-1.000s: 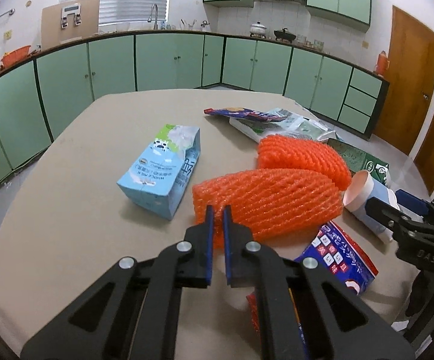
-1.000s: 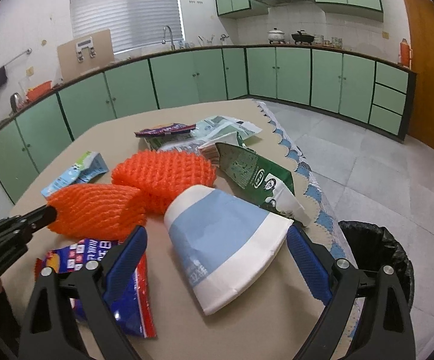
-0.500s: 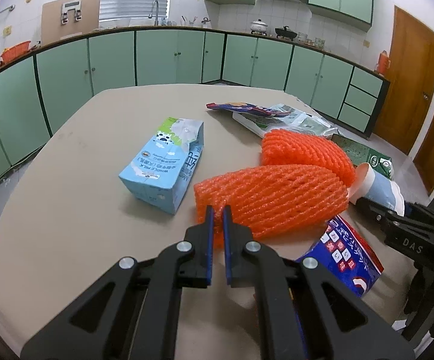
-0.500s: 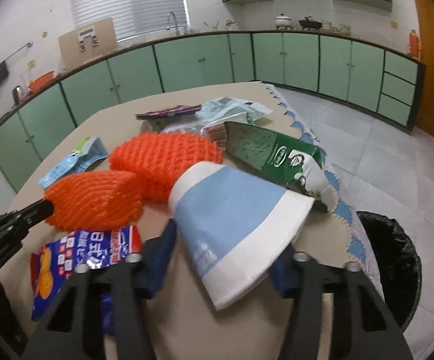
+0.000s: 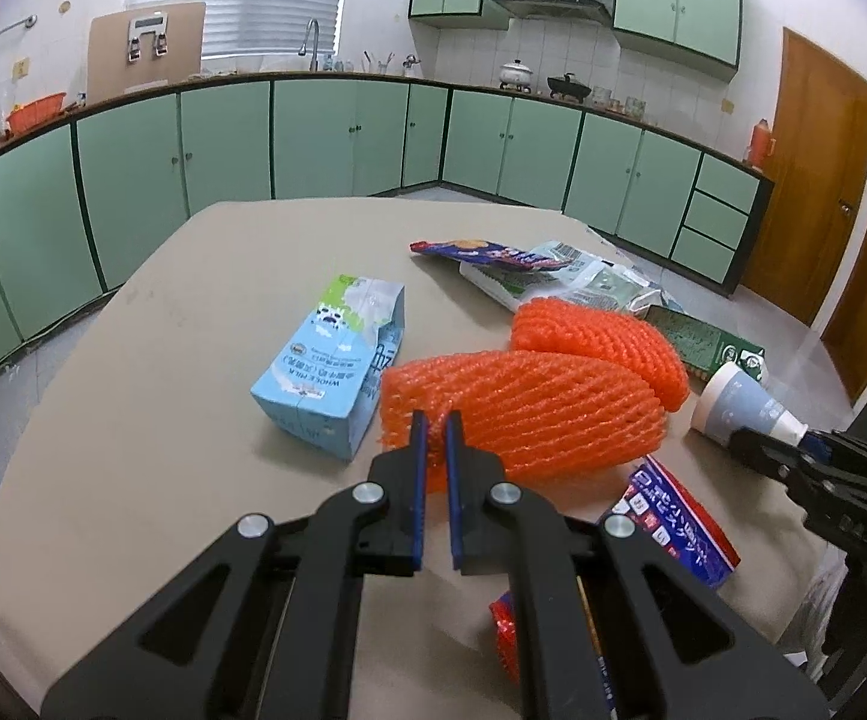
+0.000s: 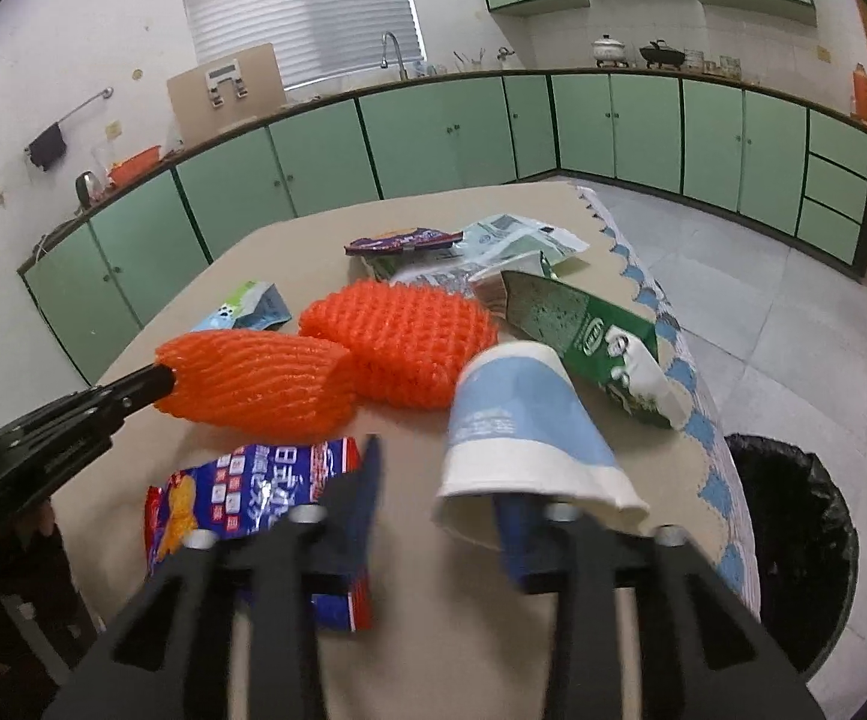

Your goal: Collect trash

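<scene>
My left gripper (image 5: 435, 429) is shut on the near end of an orange foam net (image 5: 529, 414), which also shows in the right wrist view (image 6: 259, 381). My right gripper (image 6: 442, 480) is partly closed; its right finger is inside the mouth of a blue and white paper cup (image 6: 523, 420), its left finger stands apart beside it. The cup rim is bent. The cup also shows in the left wrist view (image 5: 739, 402). A second orange net (image 6: 403, 342) lies behind.
A light blue milk carton (image 5: 331, 366), a red and blue snack bag (image 6: 253, 492), a green carton (image 6: 589, 336) and several wrappers (image 6: 493, 246) lie on the beige table (image 5: 163, 360). A black-lined trash bin (image 6: 793, 540) stands on the floor, right of the table.
My right gripper closed from wide open around the cup and now pinches its rim, tilting the cup. My left gripper lifted the orange net slightly.
</scene>
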Demonstrator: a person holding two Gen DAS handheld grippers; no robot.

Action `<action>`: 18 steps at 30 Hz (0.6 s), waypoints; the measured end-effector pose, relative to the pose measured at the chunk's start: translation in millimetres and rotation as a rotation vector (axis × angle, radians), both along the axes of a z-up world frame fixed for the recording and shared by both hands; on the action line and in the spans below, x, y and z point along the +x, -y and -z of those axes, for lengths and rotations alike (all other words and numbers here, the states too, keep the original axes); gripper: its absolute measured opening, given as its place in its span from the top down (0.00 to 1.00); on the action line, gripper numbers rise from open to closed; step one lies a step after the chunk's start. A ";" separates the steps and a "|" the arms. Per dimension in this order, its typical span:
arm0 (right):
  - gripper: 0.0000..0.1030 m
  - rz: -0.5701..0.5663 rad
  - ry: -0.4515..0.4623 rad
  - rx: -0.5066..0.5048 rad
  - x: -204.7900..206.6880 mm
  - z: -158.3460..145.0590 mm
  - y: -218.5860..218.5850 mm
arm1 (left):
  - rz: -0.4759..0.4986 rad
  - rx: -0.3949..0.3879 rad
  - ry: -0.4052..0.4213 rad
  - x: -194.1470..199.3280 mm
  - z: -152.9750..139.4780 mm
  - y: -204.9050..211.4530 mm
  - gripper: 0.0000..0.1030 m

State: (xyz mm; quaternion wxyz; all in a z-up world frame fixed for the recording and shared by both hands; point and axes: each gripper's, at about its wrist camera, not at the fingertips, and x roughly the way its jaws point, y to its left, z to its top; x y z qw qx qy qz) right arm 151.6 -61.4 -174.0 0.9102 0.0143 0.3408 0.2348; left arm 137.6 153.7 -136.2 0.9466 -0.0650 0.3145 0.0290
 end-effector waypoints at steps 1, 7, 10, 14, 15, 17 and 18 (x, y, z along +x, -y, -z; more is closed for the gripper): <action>0.55 -0.006 -0.006 -0.004 -2.5 1.0 1.5 | -0.001 0.000 -0.004 0.6 1.1 -0.6 0.96; 0.53 -0.020 -0.008 0.008 -18.8 -1.9 13.0 | 0.001 -0.001 -0.013 2.3 4.0 -0.1 0.96; 0.47 -0.003 -0.006 0.043 -19.2 -8.2 21.2 | 0.005 0.000 -0.018 3.6 5.7 1.5 0.96; 0.46 -0.007 -0.005 0.062 -20.1 -15.6 23.1 | 0.005 0.000 -0.018 4.3 5.7 1.7 0.96; 0.46 -0.008 -0.004 0.063 -21.3 -16.7 23.0 | 0.004 0.000 -0.018 4.4 6.0 1.9 0.96; 0.46 -0.017 -0.002 0.064 -25.0 -18.9 21.1 | 0.004 0.000 -0.017 5.0 5.9 2.3 0.96; 0.46 -0.019 -0.002 0.064 -26.7 -19.9 20.3 | 0.004 0.000 -0.017 5.1 5.9 2.4 0.96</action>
